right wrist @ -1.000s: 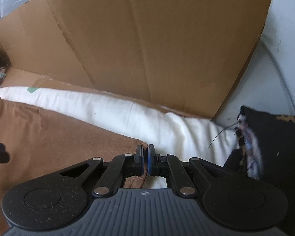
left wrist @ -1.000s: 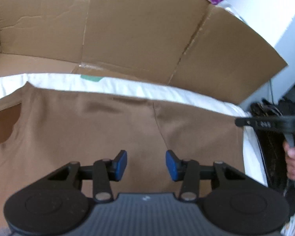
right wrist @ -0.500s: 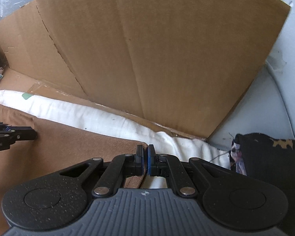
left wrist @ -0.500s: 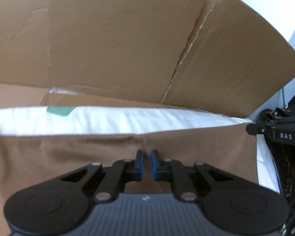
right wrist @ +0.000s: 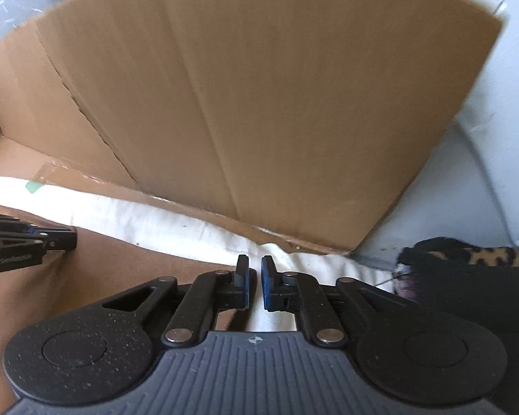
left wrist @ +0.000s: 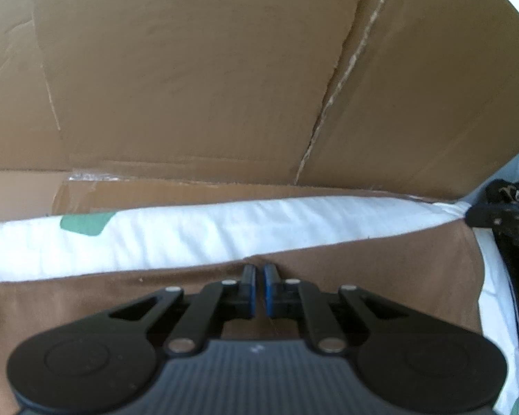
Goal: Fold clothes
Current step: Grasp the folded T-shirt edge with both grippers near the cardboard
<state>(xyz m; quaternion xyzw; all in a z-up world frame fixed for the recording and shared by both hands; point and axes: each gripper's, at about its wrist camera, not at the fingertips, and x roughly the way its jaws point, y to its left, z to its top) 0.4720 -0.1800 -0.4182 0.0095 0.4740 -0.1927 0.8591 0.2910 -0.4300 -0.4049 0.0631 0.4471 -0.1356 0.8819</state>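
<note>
Cloth fills the lower half of both wrist views: a brown garment (left wrist: 380,276) lies spread flat on a white sheet (left wrist: 225,228), and its far edge runs across the frame just short of a tall wall of cardboard (left wrist: 190,69). The left gripper (left wrist: 256,269) points steeply down at the middle of that far edge. Its blue pads are drawn almost together on the hem, which rises in a small peak towards the tips, so the jaws hold the cloth with only a sliver of gap. A green patch (left wrist: 86,224) marks the sheet to the left. The right gripper (right wrist: 255,266) sits at the garment's right-hand end, where the brown edge runs under its left finger. Its jaws have just been opening and now stand narrowly apart. White sheet shows through the gap and no cloth is pressed between the pads. From the right wrist view the left gripper's black tip reaches in from the left, resting on the brown cloth. From the left wrist view the right gripper's tip shows dimly at the garment's far right corner. To the right of the sheet lies a dark heap with a leopard-print fabric (right wrist: 484,259) on top.
</note>
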